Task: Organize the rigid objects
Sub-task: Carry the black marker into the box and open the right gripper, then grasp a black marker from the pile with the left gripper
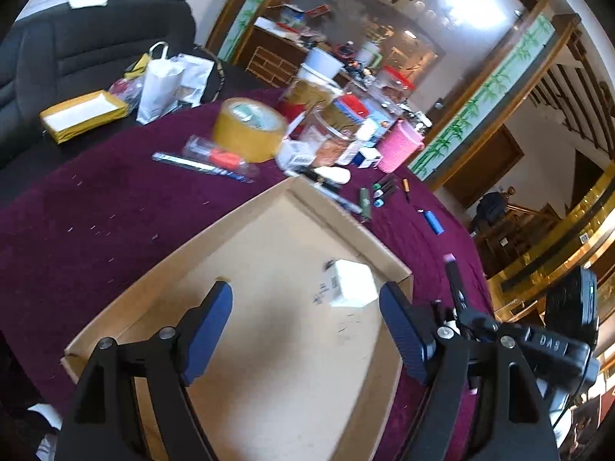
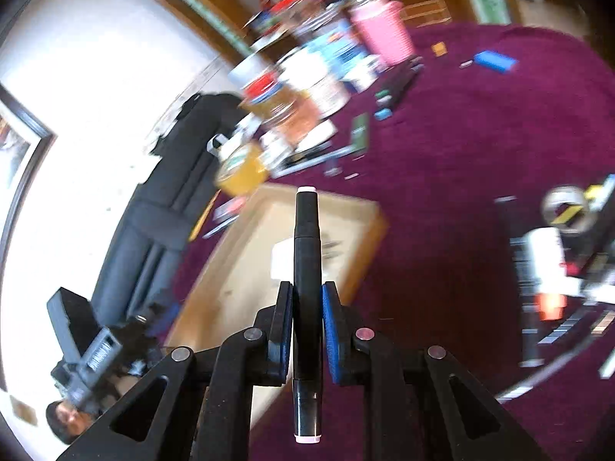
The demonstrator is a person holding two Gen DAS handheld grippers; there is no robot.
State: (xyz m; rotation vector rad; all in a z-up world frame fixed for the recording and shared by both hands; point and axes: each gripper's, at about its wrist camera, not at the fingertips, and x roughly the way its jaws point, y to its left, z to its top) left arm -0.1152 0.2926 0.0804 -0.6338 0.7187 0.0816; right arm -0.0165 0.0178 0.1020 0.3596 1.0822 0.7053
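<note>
Blue-padded jaws of the left gripper (image 1: pixel 305 330) stand wide, holding nothing, above a shallow brown cardboard tray (image 1: pixel 161 269) on the maroon-clothed tabletop (image 1: pixel 96 207). Inside the tray lies a small white box (image 1: pixel 353 284); beyond its far rim sits a roll of yellow tape (image 1: pixel 250 128).

Right gripper (image 2: pixel 307 330) jaws are closed on a black marker with pale pink end caps (image 2: pixel 307 253), its far tip over the tray (image 2: pixel 230 269).

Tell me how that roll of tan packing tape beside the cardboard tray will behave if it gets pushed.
The tape roll lies flat on the purple cloth, so it will probably slide rather than roll. The cloth looks grippy and may bunch. Looks stiff and fairly heavy, so unlikely to tip.
</note>
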